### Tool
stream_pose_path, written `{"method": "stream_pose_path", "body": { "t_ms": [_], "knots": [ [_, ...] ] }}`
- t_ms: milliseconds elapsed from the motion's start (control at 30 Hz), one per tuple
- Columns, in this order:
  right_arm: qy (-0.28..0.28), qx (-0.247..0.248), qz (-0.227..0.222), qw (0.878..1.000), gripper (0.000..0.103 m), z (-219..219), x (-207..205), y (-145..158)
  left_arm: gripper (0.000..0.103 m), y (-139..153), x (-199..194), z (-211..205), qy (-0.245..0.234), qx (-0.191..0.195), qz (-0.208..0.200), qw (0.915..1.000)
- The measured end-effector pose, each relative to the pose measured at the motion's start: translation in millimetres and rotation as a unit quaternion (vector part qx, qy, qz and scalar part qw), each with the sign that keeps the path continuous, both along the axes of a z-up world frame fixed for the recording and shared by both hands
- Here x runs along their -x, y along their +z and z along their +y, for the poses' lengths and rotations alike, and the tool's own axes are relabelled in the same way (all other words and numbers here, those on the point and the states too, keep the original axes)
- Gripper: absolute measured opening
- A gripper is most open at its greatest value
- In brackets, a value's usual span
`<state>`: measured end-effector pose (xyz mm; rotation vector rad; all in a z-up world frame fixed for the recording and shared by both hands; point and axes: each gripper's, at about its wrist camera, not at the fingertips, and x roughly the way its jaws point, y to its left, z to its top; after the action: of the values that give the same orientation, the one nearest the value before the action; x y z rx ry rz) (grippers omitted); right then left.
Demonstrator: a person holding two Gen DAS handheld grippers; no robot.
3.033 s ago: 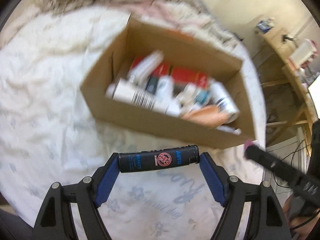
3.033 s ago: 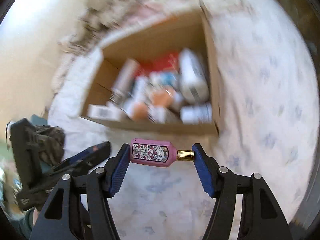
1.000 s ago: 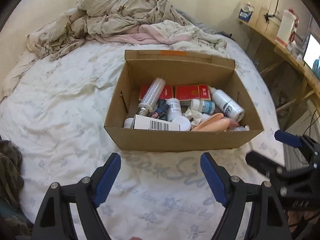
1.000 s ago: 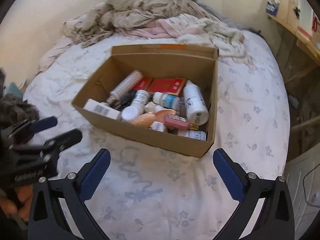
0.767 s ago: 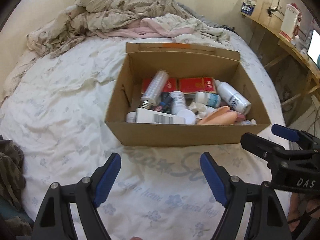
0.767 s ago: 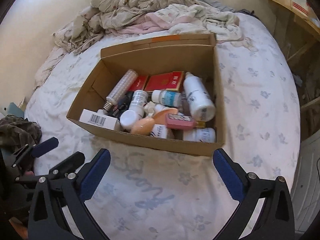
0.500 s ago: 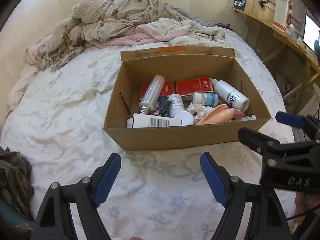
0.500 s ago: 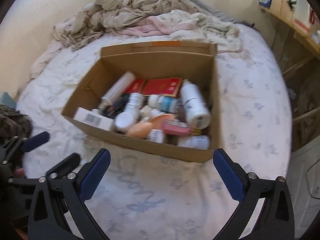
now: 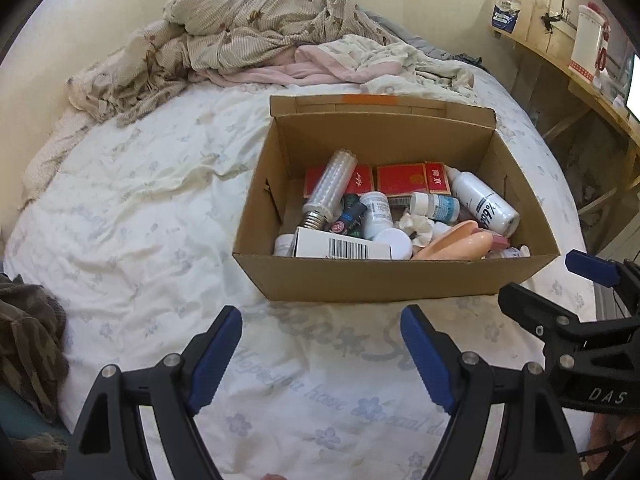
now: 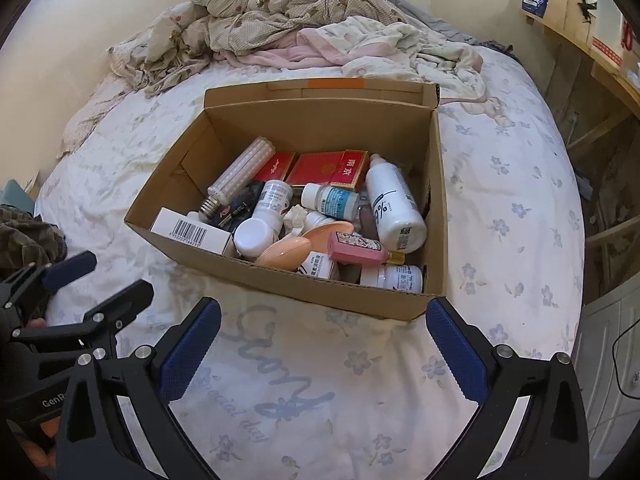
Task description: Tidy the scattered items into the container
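Sitting on the flowered sheet of the bed (image 9: 132, 216), toward its middle, the cardboard box (image 9: 394, 278) lies just ahead of both tools. Its load includes a white bottle (image 10: 394, 210), a pink perfume bottle (image 10: 356, 249), red packs (image 9: 402, 179), a corn-style bulb (image 9: 330, 188) and a barcoded carton (image 9: 342, 245). The left hand-held gripper (image 9: 322, 354) hovers near the box's front wall with its jaws spread wide and nothing between them. The right hand-held gripper (image 10: 324, 346) likewise gapes empty, before the box's near right corner. Crumpled blankets (image 10: 280, 16) heap at the bed's far edge.
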<state>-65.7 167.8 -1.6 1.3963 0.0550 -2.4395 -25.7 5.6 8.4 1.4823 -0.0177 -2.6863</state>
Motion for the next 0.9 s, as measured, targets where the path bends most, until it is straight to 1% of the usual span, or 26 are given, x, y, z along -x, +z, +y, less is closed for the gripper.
{"method": "stream_pose_path", "body": {
  "t_ms": [100,300,500,667,800,900],
  "knots": [
    [-0.003,0.007,0.0,1.0,0.103,2.1,0.2,1.0,0.082,1.4,-1.1,-1.0,-0.002,-0.005,0.003,1.0],
    [-0.004,0.017,0.001,1.0,0.103,3.1,0.4,1.7,0.082,5.3,-2.6,-0.7,0.0,0.005,0.012,0.9999],
    [-0.006,0.013,0.003,1.0,0.103,3.0,-0.9,2.7,0.082,4.6,-2.6,-1.6,-0.001,0.0,0.01,0.9999],
    [-0.002,0.013,0.01,1.0,0.103,1.9,-3.3,6.0,0.082,8.2,-5.4,-0.3,0.005,0.01,0.026,0.9996],
    [0.0,0.018,0.01,1.0,0.103,2.2,-4.4,6.9,0.082,7.7,-4.4,-2.9,0.005,-0.003,0.024,0.9997],
    [0.0,0.017,0.011,1.0,0.103,2.2,-4.4,6.7,0.082,7.2,-4.7,-3.0,0.005,-0.004,0.022,0.9997]
  ]
}}
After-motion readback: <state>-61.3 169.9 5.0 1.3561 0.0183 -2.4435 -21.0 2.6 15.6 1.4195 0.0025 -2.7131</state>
